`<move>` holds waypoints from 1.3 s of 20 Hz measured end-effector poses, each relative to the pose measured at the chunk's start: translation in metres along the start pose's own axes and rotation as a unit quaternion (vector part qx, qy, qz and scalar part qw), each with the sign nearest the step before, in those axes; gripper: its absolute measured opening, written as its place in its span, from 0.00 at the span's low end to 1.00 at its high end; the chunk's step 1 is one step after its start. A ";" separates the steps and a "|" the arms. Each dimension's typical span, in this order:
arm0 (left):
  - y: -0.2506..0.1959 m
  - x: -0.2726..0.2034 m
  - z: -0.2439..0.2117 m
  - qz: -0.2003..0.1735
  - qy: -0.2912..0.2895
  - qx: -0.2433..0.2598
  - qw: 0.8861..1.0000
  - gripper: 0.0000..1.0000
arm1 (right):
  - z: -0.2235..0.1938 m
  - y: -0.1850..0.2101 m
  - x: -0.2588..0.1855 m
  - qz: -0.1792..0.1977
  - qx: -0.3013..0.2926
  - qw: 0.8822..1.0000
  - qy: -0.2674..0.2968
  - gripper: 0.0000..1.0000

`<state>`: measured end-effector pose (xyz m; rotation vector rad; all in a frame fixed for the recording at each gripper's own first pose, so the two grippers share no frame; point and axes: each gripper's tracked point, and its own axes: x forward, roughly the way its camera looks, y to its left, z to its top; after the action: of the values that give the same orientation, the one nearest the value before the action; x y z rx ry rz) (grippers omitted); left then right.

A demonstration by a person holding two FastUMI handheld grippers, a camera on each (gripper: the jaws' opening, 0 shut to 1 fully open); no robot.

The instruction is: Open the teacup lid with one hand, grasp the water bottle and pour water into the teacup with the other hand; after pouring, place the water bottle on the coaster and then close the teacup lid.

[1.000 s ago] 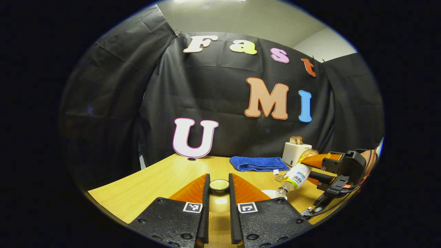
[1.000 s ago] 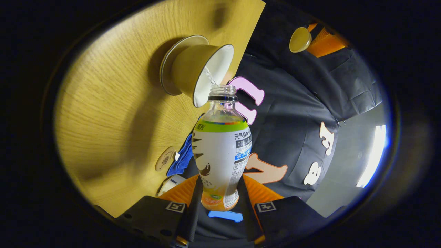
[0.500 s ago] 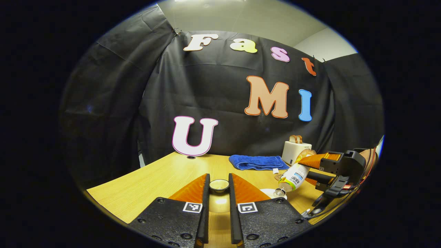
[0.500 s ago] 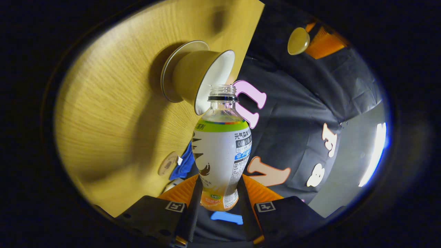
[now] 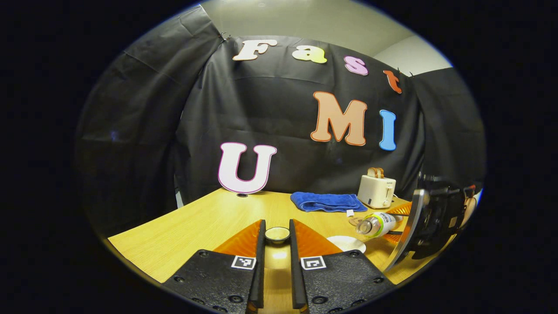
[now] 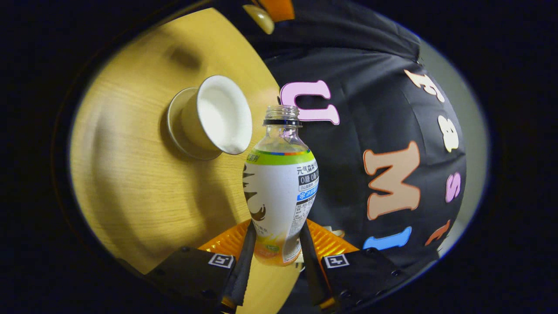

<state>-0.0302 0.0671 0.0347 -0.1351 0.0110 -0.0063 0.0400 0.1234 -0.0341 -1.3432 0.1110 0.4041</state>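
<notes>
Right gripper view: the teacup (image 6: 211,117) sits left of centre on the table (image 6: 130,196), its mouth now clear of the water bottle (image 6: 281,183), which the right gripper (image 6: 273,257) clamps at centre. No stream shows any more, so pouring looks finished and the coaster (image 5: 355,221) is likely next. Left gripper view: at bottom centre, the left gripper (image 5: 277,237) pinches the teacup lid (image 5: 277,234) aloft.

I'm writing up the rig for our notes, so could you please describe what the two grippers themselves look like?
Both match. The left gripper has black textured bodies studded with screws, a square black-and-white marker on each, thin black fingers and ribbed orange wedges behind them. The right gripper shows the same black bodies, markers and orange ribbing; seen from the left gripper view, it is a bulky black housing.
</notes>
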 end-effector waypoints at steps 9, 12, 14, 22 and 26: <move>-0.003 0.002 -0.005 -0.005 0.006 0.002 1.000 0.23 | -0.033 -0.031 0.013 0.036 0.313 0.948 0.035 0.60; -0.004 0.002 -0.006 -0.006 0.009 0.001 1.000 0.23 | -0.040 -0.044 0.033 0.033 0.391 0.919 0.034 0.60; -0.006 0.003 -0.006 -0.007 0.009 -0.002 1.000 0.23 | -0.047 -0.054 0.048 0.022 0.432 0.901 0.034 0.60; -0.015 0.003 -0.009 -0.018 0.013 -0.006 1.000 0.23 | -0.062 -0.084 0.106 -0.021 0.534 0.845 0.012 0.59; -0.018 0.003 -0.013 -0.024 0.019 -0.013 0.999 0.23 | -0.060 -0.083 0.129 -0.034 0.559 0.828 0.000 0.61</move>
<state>-0.0275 0.0474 0.0240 -0.1612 0.0451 -0.0557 0.1975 0.0803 -0.0110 -0.1743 0.2520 0.2001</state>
